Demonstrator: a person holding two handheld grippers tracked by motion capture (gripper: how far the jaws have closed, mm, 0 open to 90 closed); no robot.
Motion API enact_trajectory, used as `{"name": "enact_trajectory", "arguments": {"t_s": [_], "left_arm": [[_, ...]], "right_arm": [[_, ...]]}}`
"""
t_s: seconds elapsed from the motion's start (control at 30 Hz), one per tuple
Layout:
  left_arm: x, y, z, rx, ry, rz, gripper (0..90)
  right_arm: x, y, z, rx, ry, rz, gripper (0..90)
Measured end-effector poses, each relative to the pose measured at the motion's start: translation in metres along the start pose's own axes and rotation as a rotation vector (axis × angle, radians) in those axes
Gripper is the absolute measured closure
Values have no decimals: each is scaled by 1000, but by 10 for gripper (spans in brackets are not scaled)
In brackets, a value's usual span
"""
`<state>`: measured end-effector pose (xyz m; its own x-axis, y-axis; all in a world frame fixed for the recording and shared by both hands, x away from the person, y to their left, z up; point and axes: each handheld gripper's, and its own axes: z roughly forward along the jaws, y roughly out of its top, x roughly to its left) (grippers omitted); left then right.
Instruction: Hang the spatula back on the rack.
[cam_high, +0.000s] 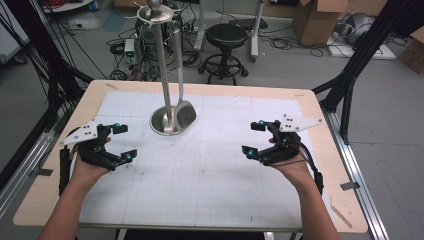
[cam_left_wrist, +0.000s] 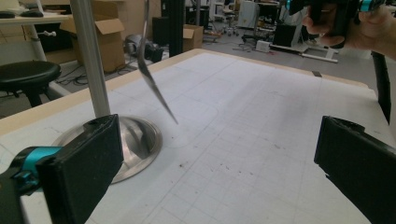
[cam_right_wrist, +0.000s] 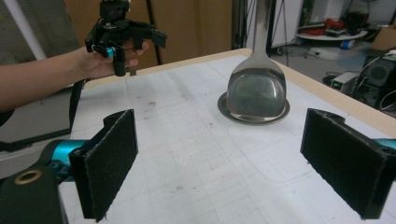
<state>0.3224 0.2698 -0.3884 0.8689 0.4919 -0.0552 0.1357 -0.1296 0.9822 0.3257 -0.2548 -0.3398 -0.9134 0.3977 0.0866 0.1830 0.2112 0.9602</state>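
I hold both grippers wide open and empty above the table (cam_high: 210, 195): left gripper (cam_high: 123, 142) on the left, right gripper (cam_high: 254, 138) on the right. Between and beyond them, the ladle (cam_high: 183, 112) hangs from the stand (cam_high: 163, 65), its bowl at the stand's round base.

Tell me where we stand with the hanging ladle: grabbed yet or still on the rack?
Nothing looks done yet: the ladle hangs from the stand, its bowl by the base. Both the left gripper and right gripper are open and hold nothing, each off to its side. Reaching, grasping and unhooking all remain.
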Motion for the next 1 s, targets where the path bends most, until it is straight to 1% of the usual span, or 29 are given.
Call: {"name": "enact_trajectory", "arguments": {"t_s": [0.07,0.17,0.23,0.3,0.37,0.43,0.6,0.7,0.73,0.87,1.0], "left_arm": [[0,-1,1,3,-4,1,17],[-1,-1,2,7,-3,-2,17],[-1,-2,2,8,0,0,17],[0,-2,2,8,-1,1,17],[0,-2,3,9,-4,-1,17],[0,-3,4,13,-9,0,17],[0,-6,6,18,-12,-6,17],[0,-6,5,16,-11,-10,17],[0,-6,5,18,-11,-8,17],[-1,-6,5,21,-14,-9,17],[-1,-6,6,27,-16,-7,17]], "right_arm": [[1,-9,-4,-15,-6,16,100],[0,-22,-9,-30,-24,27,99],[0,-27,-10,-6,-39,33,96],[1,-33,-10,17,-55,22,95],[2,-39,-10,26,-61,26,95],[1,-44,-11,28,-72,31,95],[-4,-56,-15,20,-102,71,95],[-4,-59,-16,23,-108,80,96],[-5,-59,-17,17,-112,73,96],[-5,-58,-17,12,-110,82,96],[-5,-59,-16,12,-110,80,96]]}}
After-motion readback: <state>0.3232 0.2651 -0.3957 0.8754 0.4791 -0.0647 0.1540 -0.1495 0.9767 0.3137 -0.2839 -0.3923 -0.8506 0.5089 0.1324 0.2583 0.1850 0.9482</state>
